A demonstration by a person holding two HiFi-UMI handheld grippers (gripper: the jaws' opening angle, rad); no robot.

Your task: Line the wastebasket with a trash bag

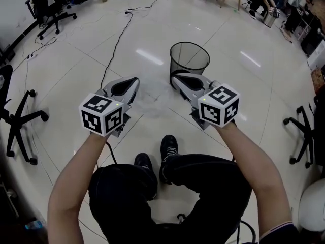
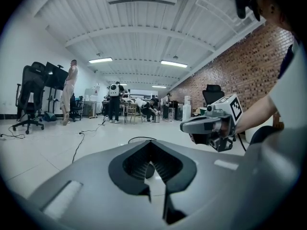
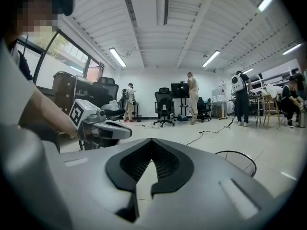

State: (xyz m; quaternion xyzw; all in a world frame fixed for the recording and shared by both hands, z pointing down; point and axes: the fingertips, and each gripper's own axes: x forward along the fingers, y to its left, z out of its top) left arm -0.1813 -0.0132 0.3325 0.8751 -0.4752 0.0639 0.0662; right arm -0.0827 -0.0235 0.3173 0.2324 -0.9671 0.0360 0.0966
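Note:
The black mesh wastebasket (image 1: 189, 60) stands upright on the glossy floor, with no liner visible in it. Its rim also shows in the left gripper view (image 2: 139, 138) and the right gripper view (image 3: 240, 152). A faint, thin whitish sheet (image 1: 148, 103) seems to lie on the floor just short of it. My left gripper (image 1: 136, 79) is shut, its jaw tips touching with nothing between them (image 2: 150, 142). To its right, my right gripper (image 1: 173, 77) hovers close to the basket's near side, also shut and empty (image 3: 151, 140). Each gripper sees the other beside it.
A black cable (image 1: 118, 42) runs across the floor left of the basket. Office chairs stand at the left (image 1: 18, 118), far left (image 1: 48, 9) and right (image 1: 304, 131). My black shoes (image 1: 167, 149) are below the grippers. People and desks are at the far end.

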